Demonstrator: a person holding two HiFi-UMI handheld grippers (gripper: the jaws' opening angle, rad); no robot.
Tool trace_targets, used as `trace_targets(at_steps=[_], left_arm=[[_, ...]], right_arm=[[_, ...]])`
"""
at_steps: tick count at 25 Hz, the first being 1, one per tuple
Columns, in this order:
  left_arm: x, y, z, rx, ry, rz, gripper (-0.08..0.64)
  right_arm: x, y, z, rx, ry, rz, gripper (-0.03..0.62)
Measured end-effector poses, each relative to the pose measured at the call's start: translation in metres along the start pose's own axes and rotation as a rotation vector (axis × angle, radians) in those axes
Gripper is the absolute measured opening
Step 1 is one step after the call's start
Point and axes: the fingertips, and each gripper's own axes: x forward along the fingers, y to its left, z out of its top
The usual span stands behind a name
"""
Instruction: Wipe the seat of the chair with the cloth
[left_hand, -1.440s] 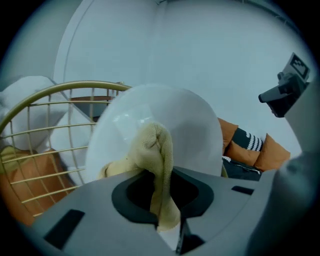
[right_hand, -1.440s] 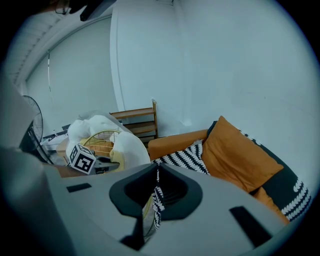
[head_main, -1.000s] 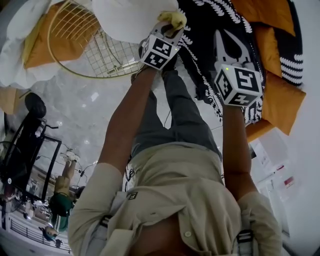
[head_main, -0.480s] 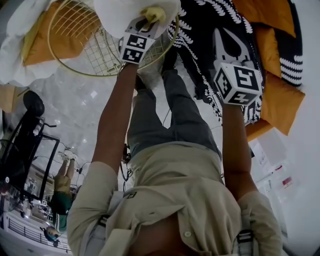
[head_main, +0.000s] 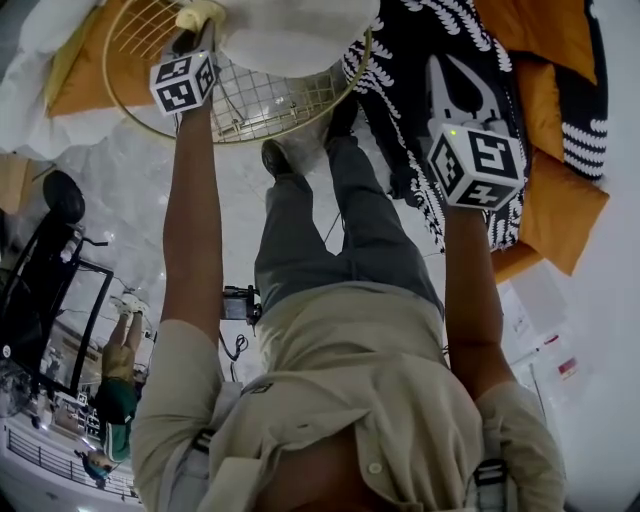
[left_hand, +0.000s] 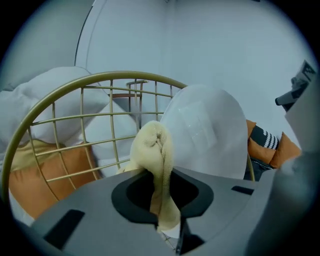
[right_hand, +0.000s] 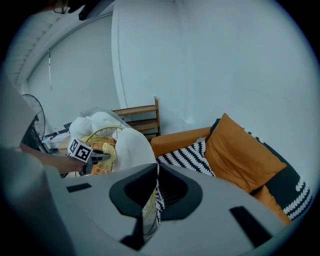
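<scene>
The left tool (head_main: 193, 32) is clamped on the cloth (left_hand: 152, 150) at upper left of the head view, at the chair's (head_main: 262, 102) rim; the wire seat lies just right of it. The right tool (head_main: 462, 92), jaws together and empty, hangs well apart.

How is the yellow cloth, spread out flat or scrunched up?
Scrunched up: the left gripper pinches the cloth into a bunched lump between its shut jaws.

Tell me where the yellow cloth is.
The pale yellow cloth is pinched in the left gripper at the head view's top left, at the gold wire chair, beside its white cushion.
</scene>
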Motion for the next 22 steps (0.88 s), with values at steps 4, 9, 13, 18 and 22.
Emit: trace_targets(at_steps=[4,9,13,18,22], left_arm=[[0.006,-0.015,0.0,0.006,0.0,-0.029,0.074],[0.018,-0.06,-0.005,0.009,0.009,-0.103,0.074],[0.032,-0.137,-0.009,0.044,0.022,-0.235,0.074],[0.036,-0.249,-0.017,0.114,0.025,-0.426,0.074],[0.031,-0.303,-0.023,0.149,0.038,-0.518,0.074]], right_arm=[[0.001,0.003,0.004,-0.005,-0.007,0.001,0.028],[-0.001,-0.005,-0.001,0.001,-0.001,-0.014,0.028],[-0.002,-0.01,-0.008,0.012,0.008,-0.019,0.028],[-0.001,-0.013,-0.012,0.02,0.011,-0.024,0.028],[-0.003,-0.02,-0.014,0.026,0.012,-0.033,0.028]])
